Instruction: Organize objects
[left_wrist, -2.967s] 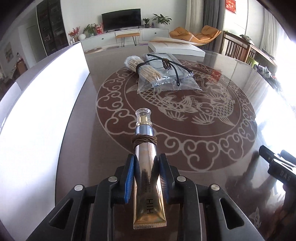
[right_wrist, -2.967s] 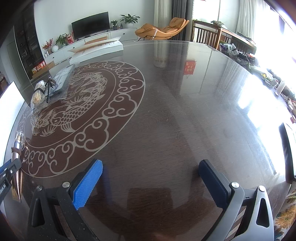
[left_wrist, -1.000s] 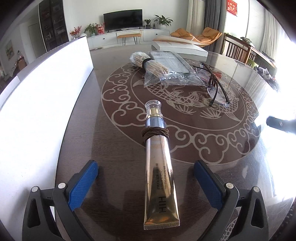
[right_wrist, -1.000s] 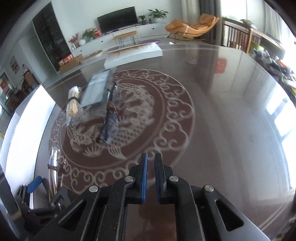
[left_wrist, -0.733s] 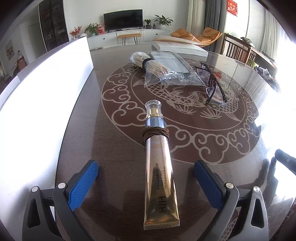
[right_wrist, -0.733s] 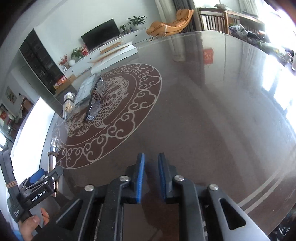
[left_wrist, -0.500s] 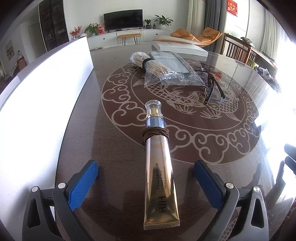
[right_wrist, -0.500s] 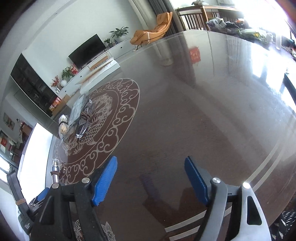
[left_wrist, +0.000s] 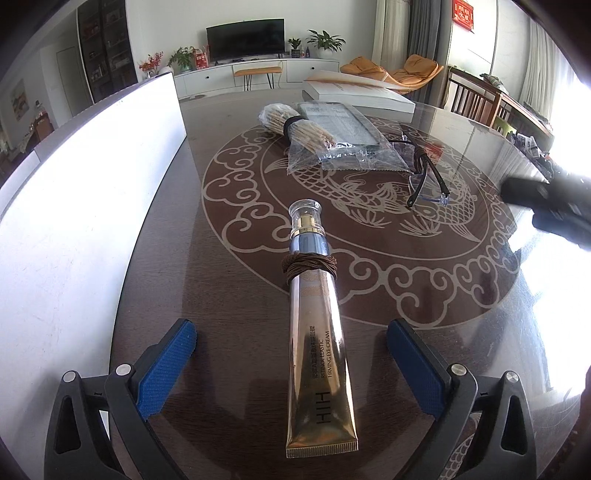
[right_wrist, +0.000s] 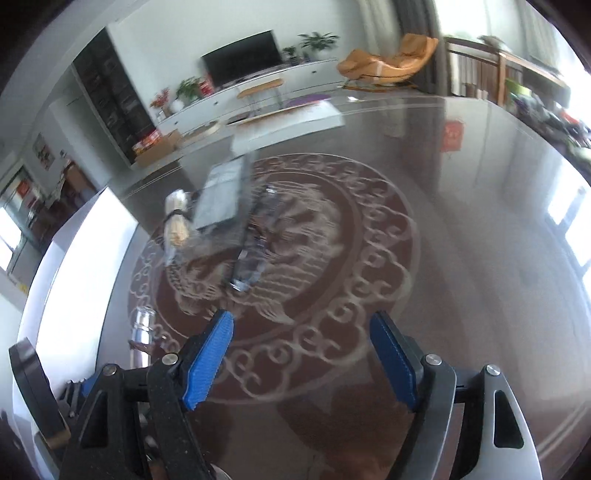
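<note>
Left tongs (left_wrist: 291, 354) are wide open with the gold cream tube (left_wrist: 317, 339) lying on the table (left_wrist: 229, 258) right between the pads – not touching either one. Right tongs (right_wrist: 301, 354) gape open too, nothing in them – the glasses (right_wrist: 255, 240) sit just ahead.

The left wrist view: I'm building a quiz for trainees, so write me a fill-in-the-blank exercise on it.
1. The gold cream tube lies ____ the open left gripper's fingers.
2. A brown ____ is wound around the tube.
3. The glasses lie to the ____ of the toothpick bundle.

Answers: between; cord; right
</note>
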